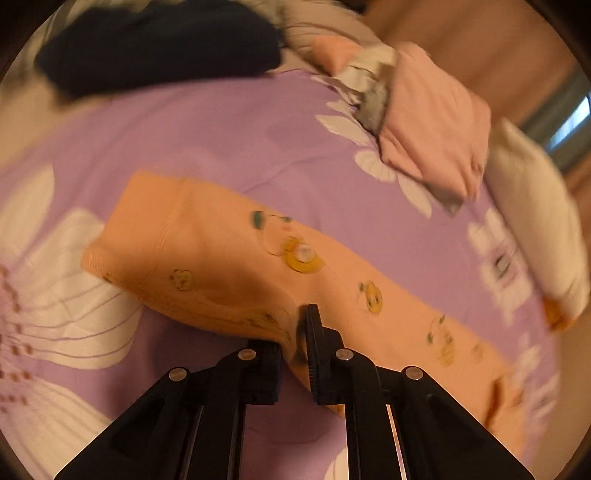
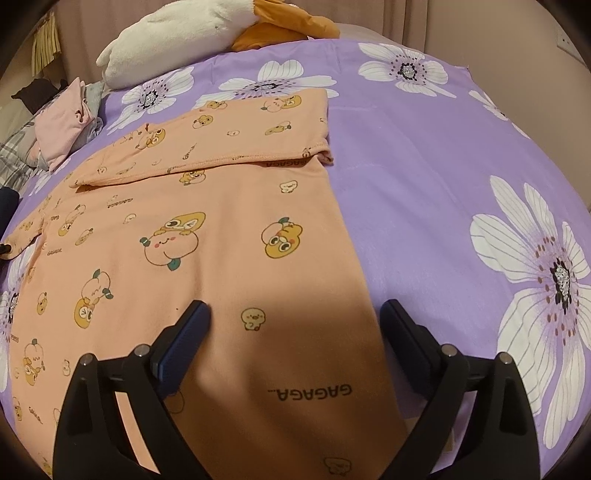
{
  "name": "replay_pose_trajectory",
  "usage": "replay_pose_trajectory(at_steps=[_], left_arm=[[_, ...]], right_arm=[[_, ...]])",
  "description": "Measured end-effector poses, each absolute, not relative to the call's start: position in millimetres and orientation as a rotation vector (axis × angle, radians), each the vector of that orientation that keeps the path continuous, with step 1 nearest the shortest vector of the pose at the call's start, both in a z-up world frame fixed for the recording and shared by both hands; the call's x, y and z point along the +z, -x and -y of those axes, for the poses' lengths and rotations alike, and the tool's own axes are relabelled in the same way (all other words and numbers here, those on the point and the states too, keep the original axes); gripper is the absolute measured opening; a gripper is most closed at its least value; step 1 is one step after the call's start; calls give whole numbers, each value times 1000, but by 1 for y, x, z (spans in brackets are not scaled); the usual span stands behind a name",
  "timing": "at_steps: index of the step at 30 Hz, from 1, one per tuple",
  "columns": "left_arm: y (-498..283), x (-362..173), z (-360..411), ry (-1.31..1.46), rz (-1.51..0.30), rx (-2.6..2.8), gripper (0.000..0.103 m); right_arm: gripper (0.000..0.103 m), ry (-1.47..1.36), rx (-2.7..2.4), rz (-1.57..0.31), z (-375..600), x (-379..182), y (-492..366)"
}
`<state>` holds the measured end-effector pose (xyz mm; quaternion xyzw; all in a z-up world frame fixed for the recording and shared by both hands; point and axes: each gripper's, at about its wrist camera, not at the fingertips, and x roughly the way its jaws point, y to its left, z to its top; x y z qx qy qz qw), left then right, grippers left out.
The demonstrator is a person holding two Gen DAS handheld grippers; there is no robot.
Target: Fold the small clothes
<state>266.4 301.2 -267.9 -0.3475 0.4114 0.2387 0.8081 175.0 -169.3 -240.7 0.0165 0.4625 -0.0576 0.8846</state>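
Note:
An orange children's shirt with cartoon prints [image 2: 207, 236] lies flat on the purple flowered bedspread [image 2: 424, 155], its far sleeve folded over the body. My right gripper [image 2: 295, 314] is open, hovering over the shirt's near right edge, touching nothing. In the left wrist view my left gripper [image 1: 295, 332] is shut on a fold of the same orange shirt [image 1: 229, 251], the fabric pinched between its fingers and lifted slightly. That view is motion-blurred.
A pile of pink and grey clothes [image 1: 436, 125] [image 2: 66, 122] sits at the bed's edge. A dark navy garment [image 1: 159, 44] lies beyond. A white plush pillow [image 2: 177, 37] and an orange item [image 2: 284, 26] rest at the far side.

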Motion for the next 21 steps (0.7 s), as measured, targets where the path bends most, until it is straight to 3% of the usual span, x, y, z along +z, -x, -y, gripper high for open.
replay_pose_trajectory(at_steps=[7, 10, 15, 17, 21], left_arm=[[-291, -212, -242, 538, -814, 449, 11], [-327, -175, -195, 414, -825, 412, 11], [-368, -110, -40, 187, -760, 173, 11], [-372, -116, 23, 122, -794, 103, 11], [-368, -188, 139, -78, -1014, -104, 13]], right_arm=[[95, -91, -63, -990, 179, -234, -177], [90, -227, -24, -997, 198, -227, -176], [81, -580, 17, -1003, 247, -222, -168], [80, -735, 27, -1003, 270, -223, -164], [80, -886, 56, -999, 290, -229, -157]])
